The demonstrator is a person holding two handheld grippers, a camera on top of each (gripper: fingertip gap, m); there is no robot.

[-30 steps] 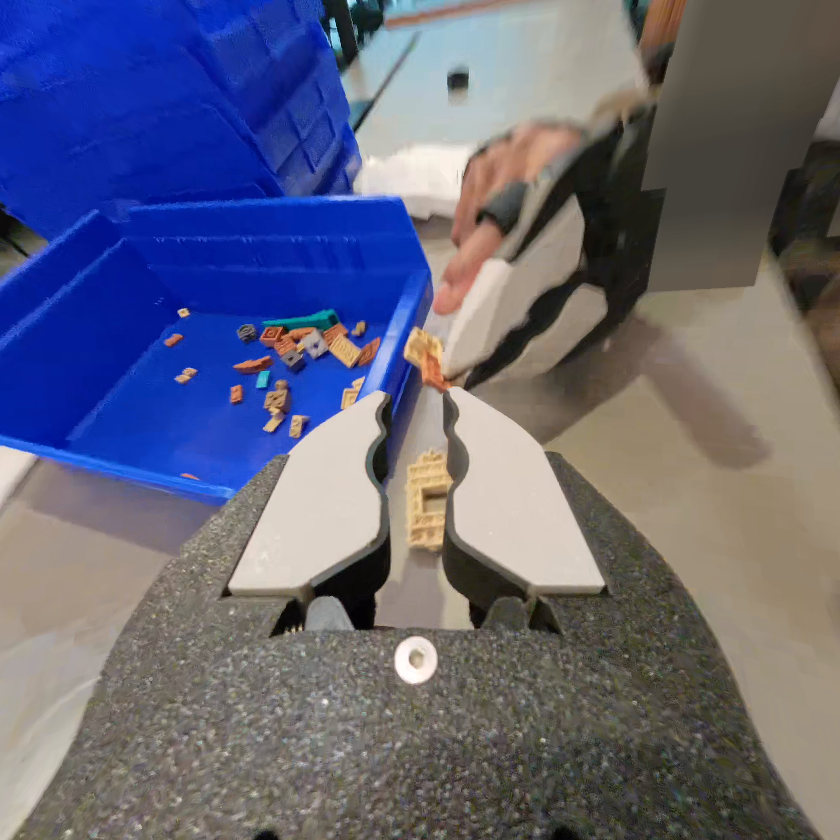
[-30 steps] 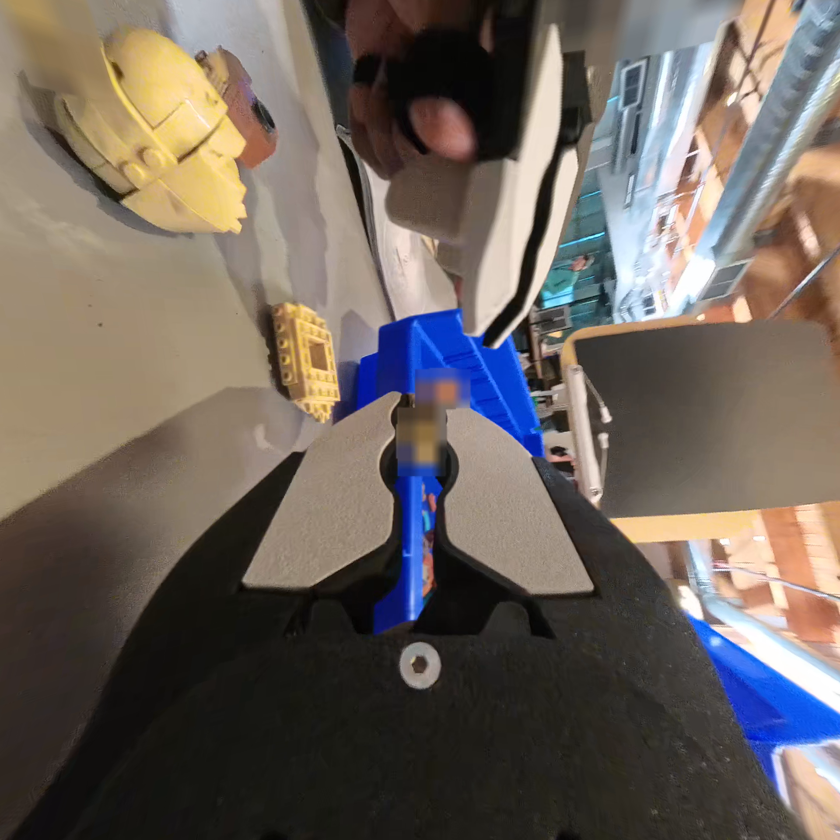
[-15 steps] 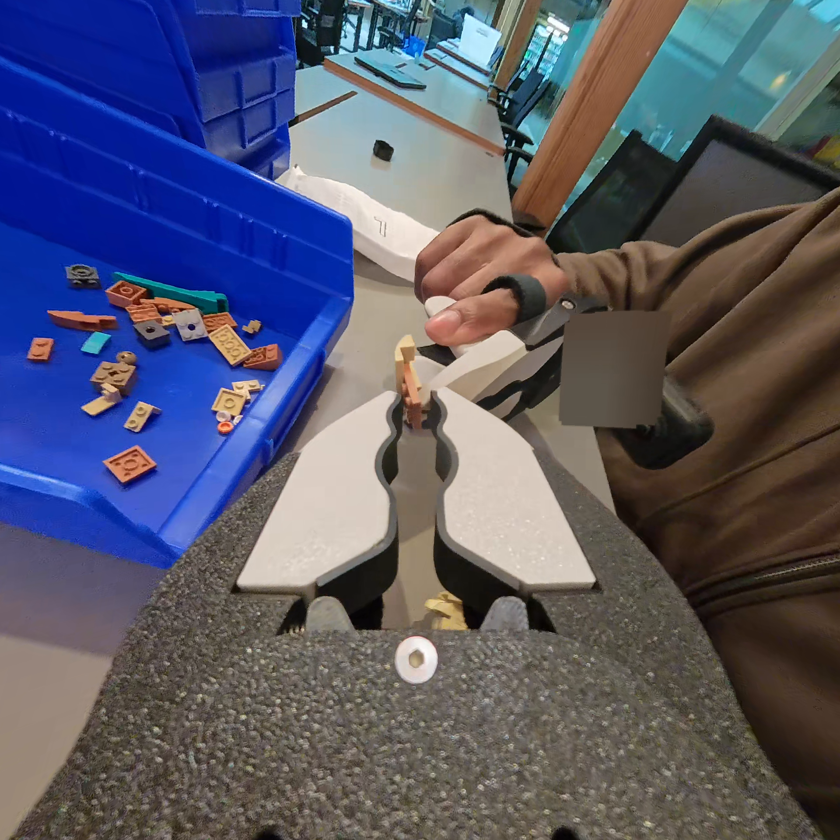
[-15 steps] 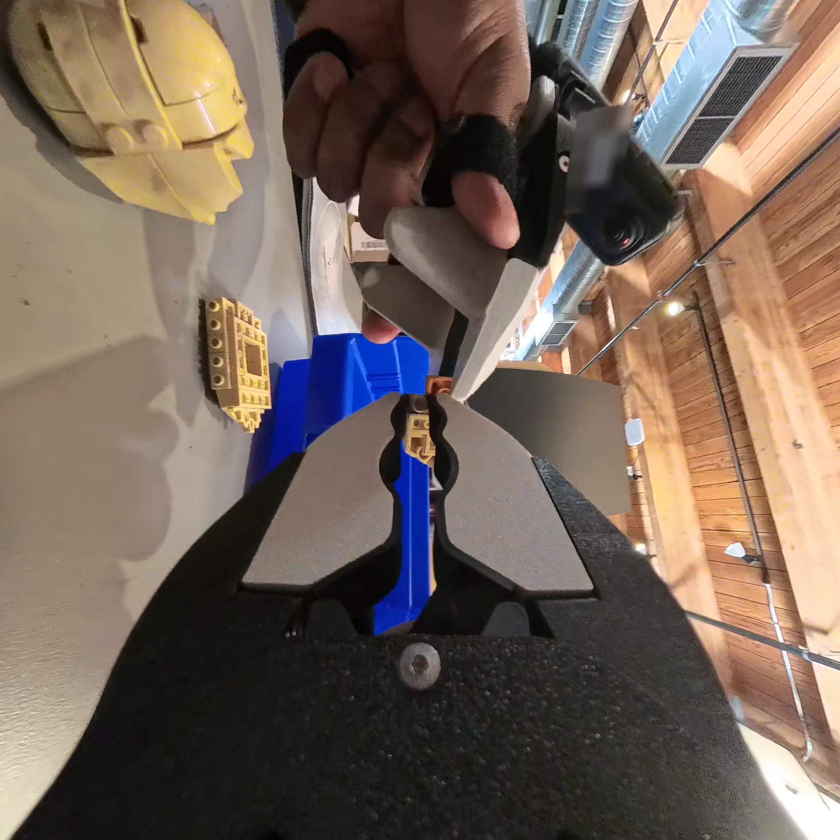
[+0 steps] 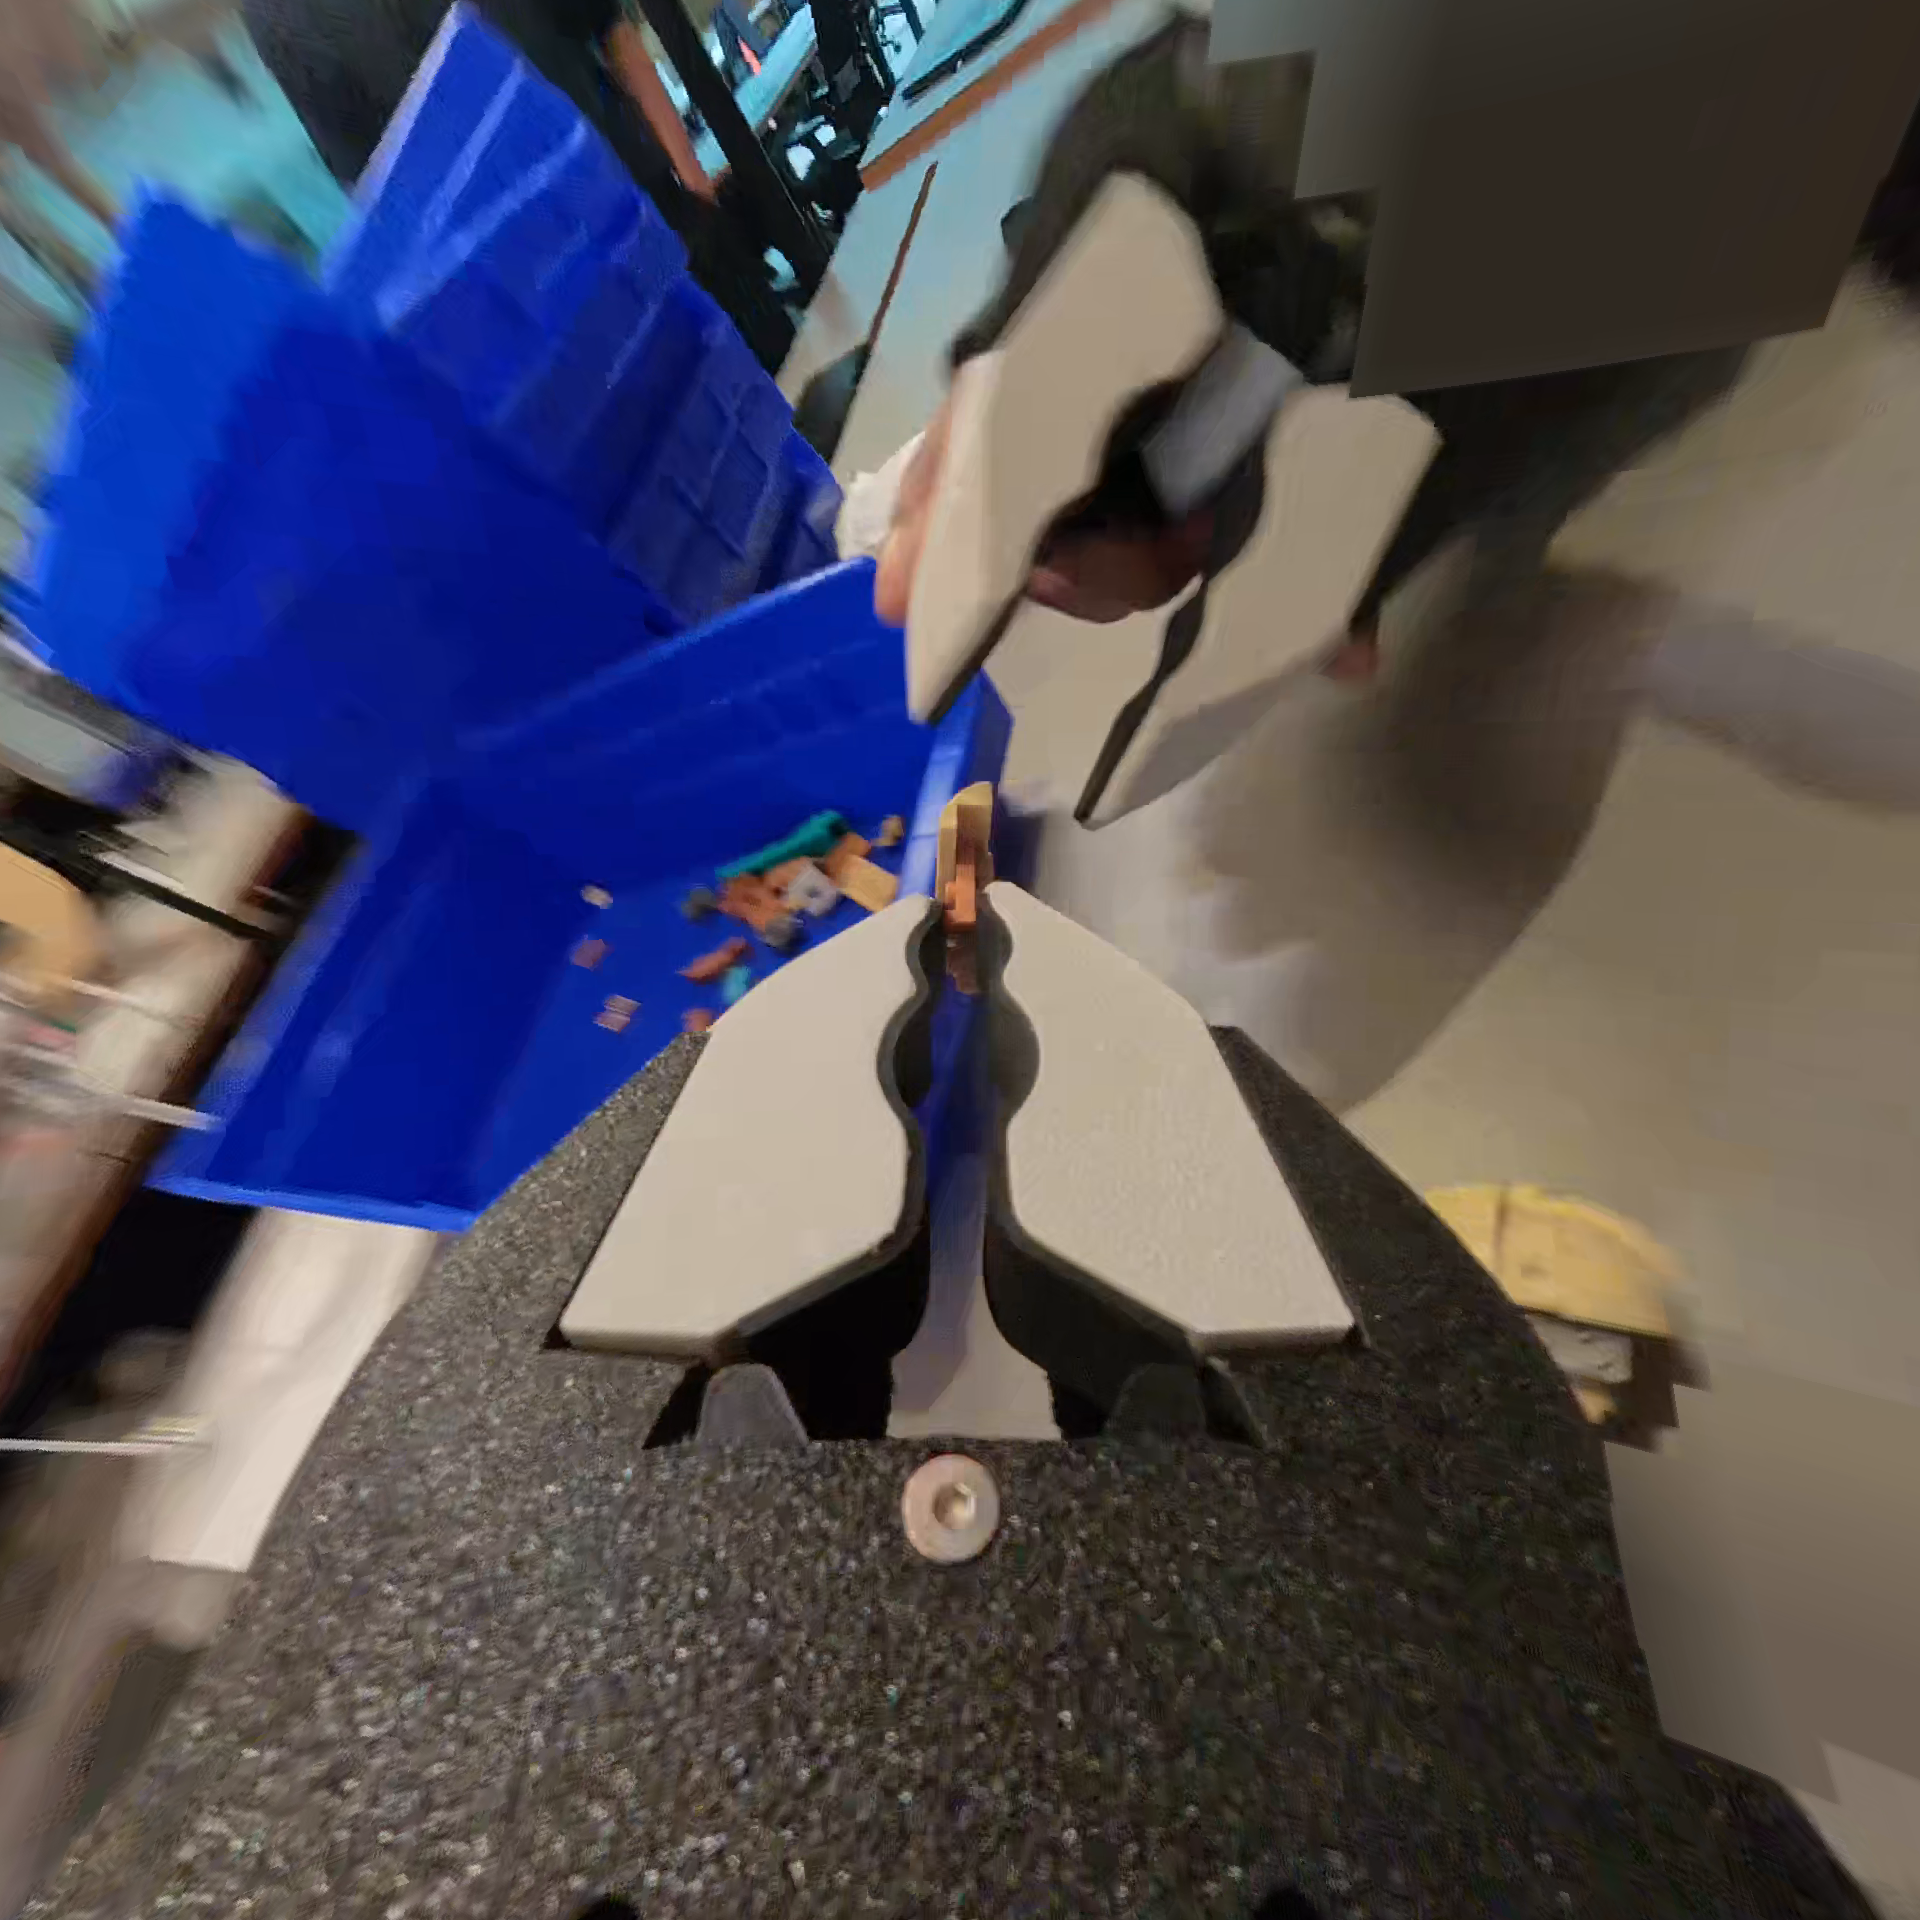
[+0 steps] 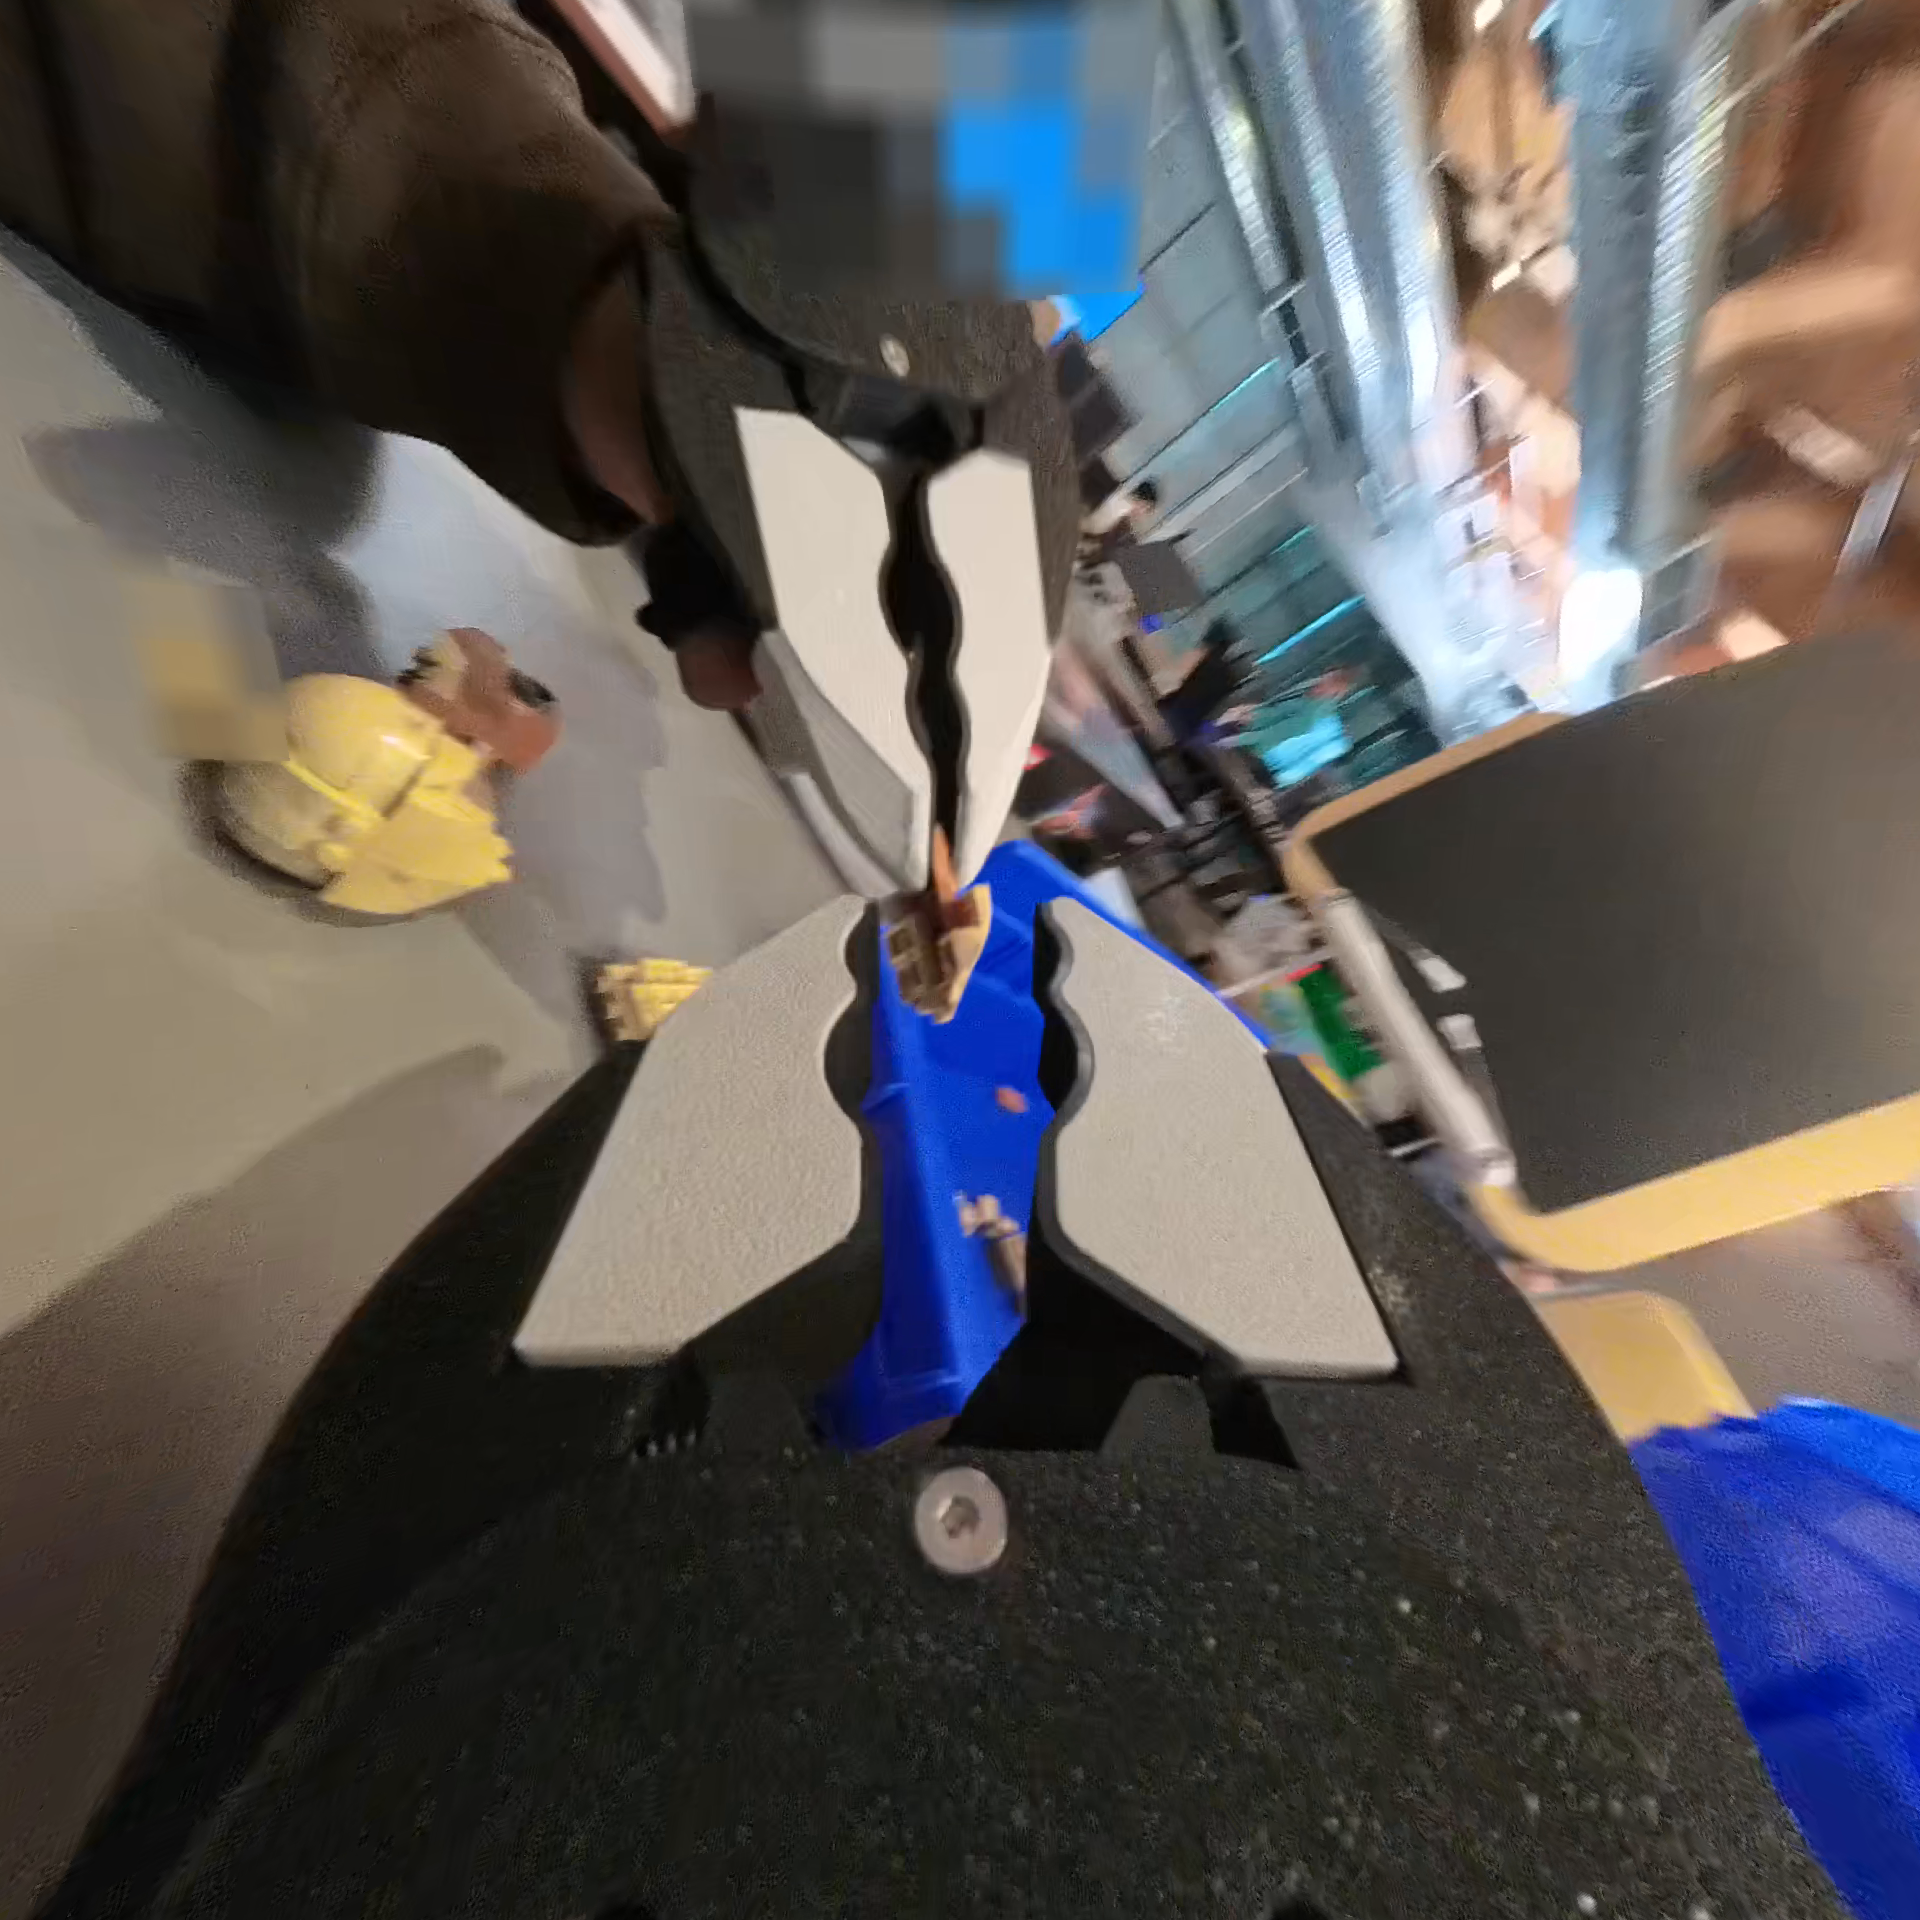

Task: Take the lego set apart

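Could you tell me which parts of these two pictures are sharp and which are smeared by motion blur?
Left wrist view: the left gripper and the tan and orange brick piece it pinches are sharp; the blue bin and the right gripper are smeared. Right wrist view: the right gripper's own fingers are sharp; the yellow model and the background are streaked.

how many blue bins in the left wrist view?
2. An open blue bin holding loose small bricks sits just ahead-left of the left gripper; a second blue bin stands behind it. Motion blur may hide more.

Blue bin (image 5: 727, 707), loose bricks (image 5: 790, 894); yellow brick model (image 6: 364, 800).
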